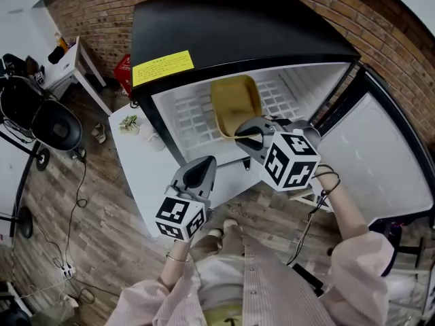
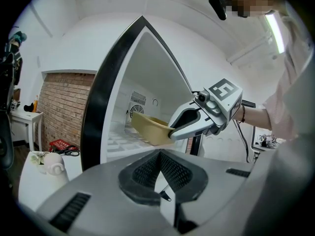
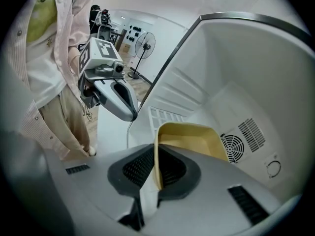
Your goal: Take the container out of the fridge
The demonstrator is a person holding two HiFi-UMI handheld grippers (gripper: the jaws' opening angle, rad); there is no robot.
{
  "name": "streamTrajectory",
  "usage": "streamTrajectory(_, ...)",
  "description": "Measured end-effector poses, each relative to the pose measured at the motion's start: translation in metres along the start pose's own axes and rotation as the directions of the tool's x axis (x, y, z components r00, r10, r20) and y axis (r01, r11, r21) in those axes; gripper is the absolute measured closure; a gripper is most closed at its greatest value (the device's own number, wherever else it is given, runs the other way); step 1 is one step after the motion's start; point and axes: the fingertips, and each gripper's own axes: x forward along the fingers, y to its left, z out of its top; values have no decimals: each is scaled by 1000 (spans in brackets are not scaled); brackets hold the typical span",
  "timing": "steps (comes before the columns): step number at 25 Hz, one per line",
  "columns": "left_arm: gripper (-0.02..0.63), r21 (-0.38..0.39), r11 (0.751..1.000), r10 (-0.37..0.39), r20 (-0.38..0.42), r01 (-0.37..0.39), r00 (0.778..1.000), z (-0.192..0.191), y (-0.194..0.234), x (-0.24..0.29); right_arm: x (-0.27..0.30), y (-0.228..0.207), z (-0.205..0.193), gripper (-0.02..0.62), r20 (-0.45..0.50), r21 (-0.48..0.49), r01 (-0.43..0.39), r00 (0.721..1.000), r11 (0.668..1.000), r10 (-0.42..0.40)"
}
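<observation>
Head view, looking steeply down. I see the fridge (image 1: 231, 26) with its door (image 1: 380, 155) swung wide to my right; the frame cuts off the door's far edge. The tan plastic container (image 1: 234, 100) is inside the cabinet, over the white wire shelf (image 1: 190, 114). The right gripper (image 1: 248, 136) reaches in and covers the container's near wall here. The left gripper (image 1: 200, 172) hangs outside the fridge, well apart from the container, above the white table (image 1: 136, 161) in front of the cabinet.

Right gripper view. The jaws are clamped on the container's (image 3: 192, 136) near wall, which stands edge-on between the two pads. The gripper's (image 3: 156, 163) body hides the container's base, so I cannot tell whether it rests on the shelf or is lifted off it. A round fan grille (image 3: 231, 146) shows on the back wall beyond the container. The left gripper (image 3: 129, 113) shows at upper left, in front of the person's pale sleeve.

Left gripper view. This gripper's (image 2: 160, 154) jaws appear to be closed tip to tip with nothing between them. Its grey body fills the lower half of the view and hides the table edge. Beyond it, the right gripper (image 2: 172, 132) pinches the container (image 2: 147, 128), which sits tilted, with its far end higher. The black door frame cuts off the left of the fridge interior.
</observation>
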Motion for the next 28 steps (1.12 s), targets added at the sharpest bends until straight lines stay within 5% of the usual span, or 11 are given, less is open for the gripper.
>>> streamTrajectory(28,615,28,993,-117,-23,118,993,-12,-31,-23,-48,71,-4,571,-55,172,154,988,973,-147)
